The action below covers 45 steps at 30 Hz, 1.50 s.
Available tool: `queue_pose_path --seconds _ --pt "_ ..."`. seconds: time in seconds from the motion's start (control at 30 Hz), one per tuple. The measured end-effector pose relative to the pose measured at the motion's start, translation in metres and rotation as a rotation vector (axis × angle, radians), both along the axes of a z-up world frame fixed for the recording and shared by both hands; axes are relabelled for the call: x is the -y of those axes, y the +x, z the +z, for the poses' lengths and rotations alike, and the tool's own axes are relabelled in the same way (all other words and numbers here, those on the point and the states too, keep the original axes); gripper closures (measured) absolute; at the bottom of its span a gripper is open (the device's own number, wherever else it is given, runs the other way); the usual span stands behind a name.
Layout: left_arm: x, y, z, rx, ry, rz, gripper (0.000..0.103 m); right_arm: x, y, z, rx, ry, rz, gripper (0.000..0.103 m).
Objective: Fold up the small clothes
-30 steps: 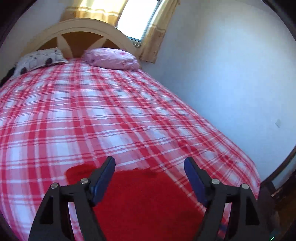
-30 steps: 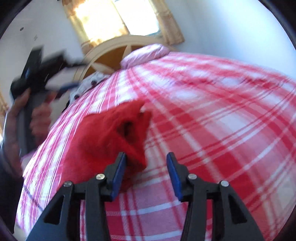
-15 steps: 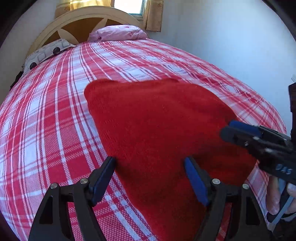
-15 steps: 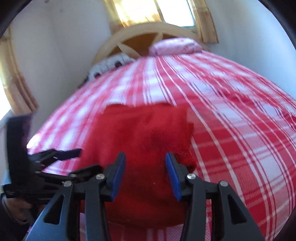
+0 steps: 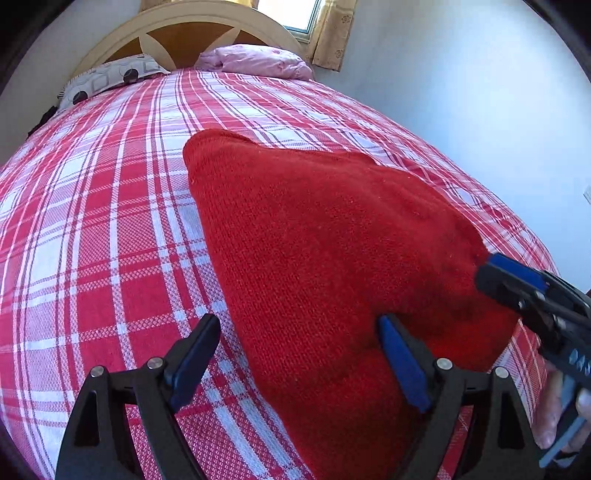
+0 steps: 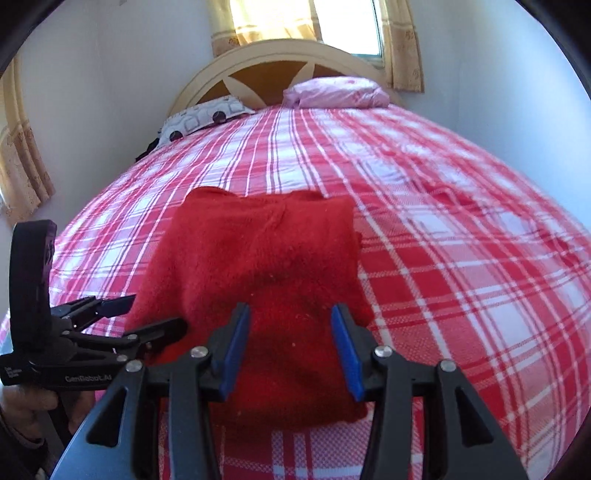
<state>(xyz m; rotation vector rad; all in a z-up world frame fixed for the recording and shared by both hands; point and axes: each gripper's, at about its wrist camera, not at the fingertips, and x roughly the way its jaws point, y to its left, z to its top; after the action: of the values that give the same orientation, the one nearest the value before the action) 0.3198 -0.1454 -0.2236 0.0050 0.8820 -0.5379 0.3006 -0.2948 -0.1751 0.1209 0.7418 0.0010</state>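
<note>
The left gripper (image 5: 299, 354) has its fingers (image 5: 194, 354) spread wide and holding nothing; the near left edge of the red cloth (image 5: 332, 258) lies between them, the right finger over the cloth, the left over bare sheet; the right gripper (image 6: 290, 349) is also parted, less widely, gripping nothing, its fingers (image 6: 234, 347) low over the cloth's near end; whether they touch the fabric I cannot tell. The cloth, a fuzzy red knit, lies flat on the bed (image 6: 461, 258), running ahead of both sets of fingers; from the right wrist view the left gripper sits at the cloth's left edge. Around and beyond the cloth spreads a red-and-white plaid sheet, lightly creased ahead and to the right of the right fingers; farther on, a grey patterned pillow (image 6: 199, 118) and a pink pillow (image 6: 336, 92) lie against a cream arched headboard (image 6: 273, 62); behind it a bright window (image 6: 343, 22) with yellow curtains (image 6: 404, 48); pale walls (image 5: 461, 92) close in on both sides.
</note>
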Motion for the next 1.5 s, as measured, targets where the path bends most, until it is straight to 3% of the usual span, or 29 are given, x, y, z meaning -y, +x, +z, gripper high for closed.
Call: queue_pose_path --seconds 0.2,0.33,0.6,0.7,0.93,1.03,1.1,1.17,1.23,1.33,1.5 --pt "-0.005 -0.006 -0.002 0.009 0.007 0.006 0.015 -0.017 -0.007 -0.031 -0.086 -0.12 0.012 0.047" --pt "-0.006 -0.007 -0.002 0.008 0.007 0.01 0.015 -0.007 -0.011 -0.036 -0.083 -0.061 -0.004 0.047" --pt "-0.006 -0.01 -0.003 0.014 0.006 0.013 0.015 -0.003 -0.008 -0.036 -0.135 -0.055 0.032 0.046" --pt "-0.008 -0.012 -0.001 0.024 0.003 0.02 0.015 0.0 -0.012 -0.025 -0.129 -0.049 0.036 0.046" --pt "-0.01 -0.009 -0.006 0.004 -0.019 0.035 0.01 0.01 -0.026 0.035 0.07 -0.097 -0.049 0.043" --pt "-0.013 -0.009 -0.003 -0.004 -0.029 0.04 0.01 -0.004 0.001 0.038 0.039 -0.095 0.02 0.045" --pt "-0.019 -0.01 0.007 0.016 -0.034 0.043 0.01 -0.003 0.019 0.032 0.019 -0.056 0.05 0.043" --pt "-0.032 -0.008 0.021 0.062 -0.072 0.08 0.01 0.01 0.032 0.028 0.014 -0.005 0.026 0.021" --pt "-0.045 -0.002 0.029 0.076 -0.131 0.111 0.01 0.027 0.039 0.025 0.019 0.072 0.011 0.016" --pt "-0.052 0.026 0.027 0.006 -0.186 0.146 0.01 0.045 0.051 0.017 0.001 0.133 -0.01 0.016" --pt "-0.034 0.061 -0.005 -0.168 -0.224 0.12 0.01 0.063 0.085 -0.021 -0.132 0.289 0.031 0.017"
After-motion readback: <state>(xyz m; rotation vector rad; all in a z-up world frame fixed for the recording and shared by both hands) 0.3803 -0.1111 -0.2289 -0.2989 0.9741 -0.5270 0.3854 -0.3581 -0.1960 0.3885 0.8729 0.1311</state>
